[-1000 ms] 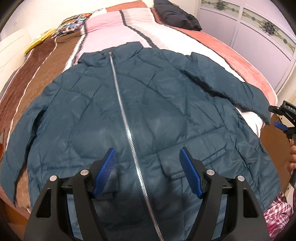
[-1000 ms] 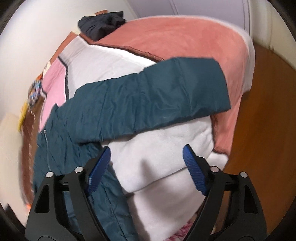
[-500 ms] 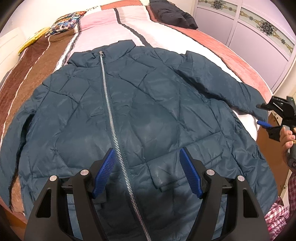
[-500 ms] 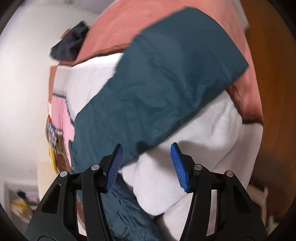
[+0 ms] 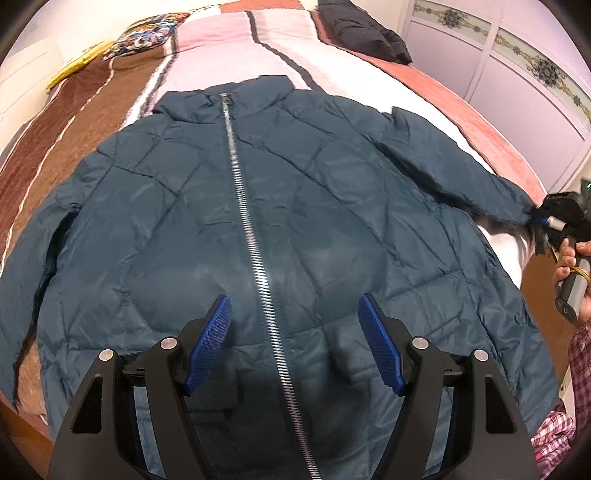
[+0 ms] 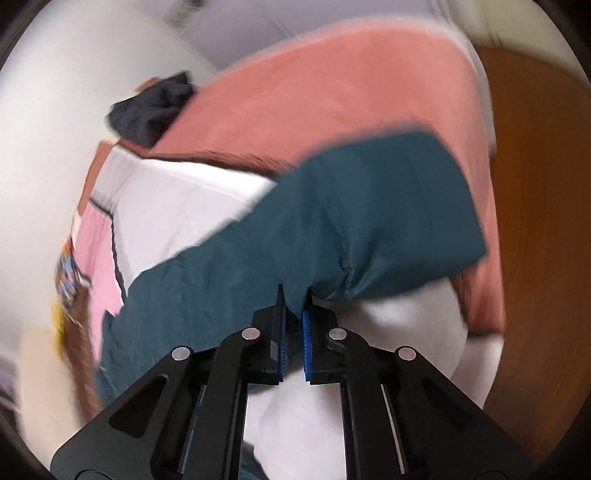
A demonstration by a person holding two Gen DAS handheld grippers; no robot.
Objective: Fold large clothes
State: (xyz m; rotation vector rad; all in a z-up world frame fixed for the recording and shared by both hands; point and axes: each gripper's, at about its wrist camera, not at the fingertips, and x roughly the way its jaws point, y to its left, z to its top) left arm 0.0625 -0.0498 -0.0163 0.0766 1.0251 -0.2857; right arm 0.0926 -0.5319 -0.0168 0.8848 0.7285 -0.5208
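Observation:
A dark teal quilted jacket [image 5: 258, 221] lies face up and zipped on the bed, collar at the far end, silver zipper [image 5: 255, 240] down its middle. My left gripper [image 5: 295, 325] is open and empty, above the jacket's lower front. The jacket's right sleeve [image 6: 332, 229] stretches to the bed's right edge. My right gripper [image 6: 293, 306] is shut on the lower edge of that sleeve near the cuff; it also shows in the left wrist view [image 5: 546, 218].
The bed has a striped blanket [image 5: 229, 44] in pink, white, brown and salmon. A black garment [image 5: 362, 29] lies at the far end, a patterned pillow [image 5: 147, 29] at the far left. Wardrobe doors [image 5: 517, 74] stand right. Wooden floor [image 6: 535, 184] lies beyond the bed's edge.
My right gripper went from open beside the sleeve to shut on the sleeve's edge. The left gripper shifted so the zipper is between its fingers again and stays open.

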